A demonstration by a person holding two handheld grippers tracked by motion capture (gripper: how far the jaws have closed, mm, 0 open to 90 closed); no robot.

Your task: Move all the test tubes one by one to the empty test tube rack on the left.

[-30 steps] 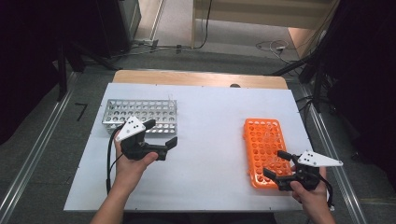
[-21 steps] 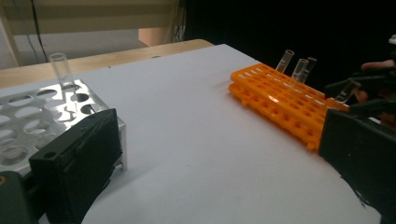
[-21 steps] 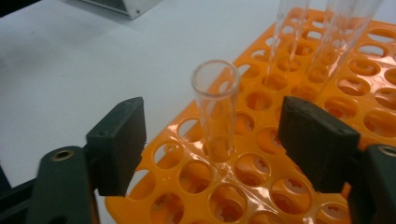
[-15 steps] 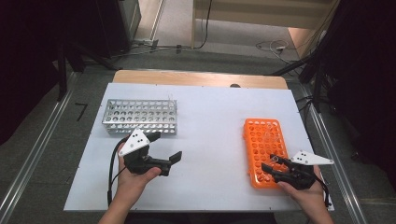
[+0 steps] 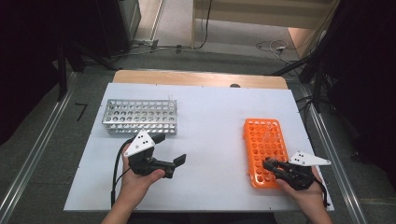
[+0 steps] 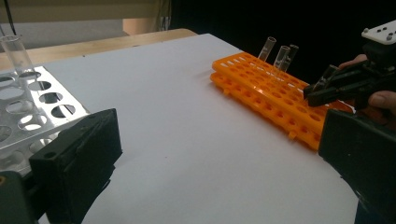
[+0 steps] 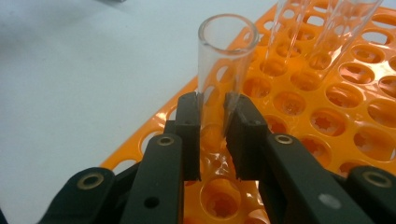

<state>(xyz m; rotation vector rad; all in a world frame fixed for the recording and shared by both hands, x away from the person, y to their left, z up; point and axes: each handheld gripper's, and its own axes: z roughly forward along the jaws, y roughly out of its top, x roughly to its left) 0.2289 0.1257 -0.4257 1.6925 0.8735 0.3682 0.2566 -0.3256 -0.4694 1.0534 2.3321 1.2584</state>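
My right gripper [image 5: 268, 164] is at the near end of the orange tube rack [image 5: 264, 135]. Its jaws have just been closing and are now shut on a clear glass test tube [image 7: 227, 60] that stands in a hole at the rack's edge; the pads press on both sides of the tube. In the left gripper view the same tube [image 6: 328, 73] pokes out of the right gripper [image 6: 314, 95]. My left gripper [image 5: 176, 166] is held over the bare table left of centre, pointing right. It is open with nothing between the jaws [image 6: 219, 135].
Three more glass tubes [image 6: 280, 53] stand farther along the orange rack [image 6: 261, 88]. A metal tube rack [image 5: 140, 116] stands at the back left with a tube [image 6: 14, 51] in it. White table [image 5: 210, 112] lies between the racks.
The right jaws have come together on the test tube. The left gripper has drawn slightly nearer to me and turned its jaws more to the right.
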